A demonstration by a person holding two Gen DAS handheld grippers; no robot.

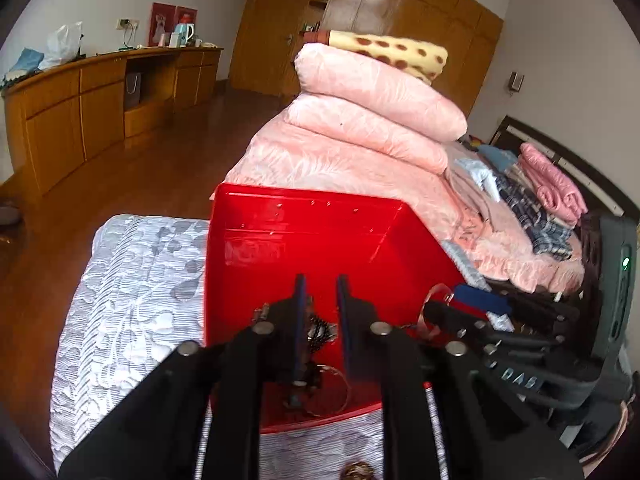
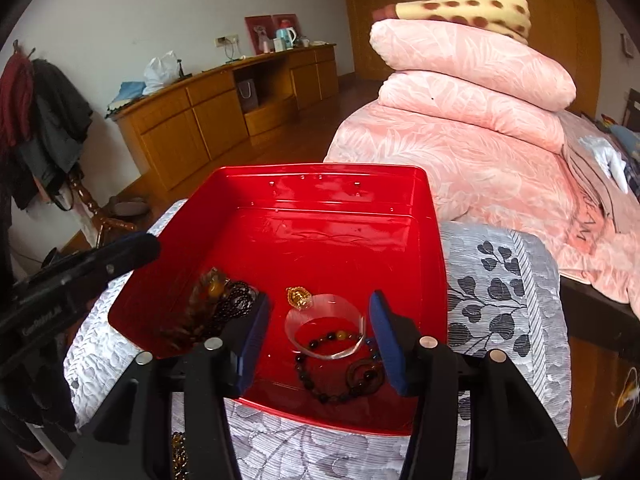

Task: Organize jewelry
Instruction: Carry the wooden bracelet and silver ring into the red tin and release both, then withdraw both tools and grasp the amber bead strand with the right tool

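A: Left gripper [image 1: 322,284] pose?
B: Pitched down over the red tray [image 2: 434,264], jaws a narrow gap apart, released. A dark bead string [image 1: 320,330] lies under the gap; no pad presses it, though blur makes that hard to confirm.
A: Right gripper [image 2: 318,308]?
B: Also angled down at the tray's near end, jaws wide, holding nothing. Between its fingers: clear bangle [image 2: 325,326], bead bracelet [image 2: 340,376], gold pendant [image 2: 298,298], all on the tray floor.
A: Tray location?
B: On a grey quilt [image 2: 500,300], beside pink bedding [image 2: 460,128].
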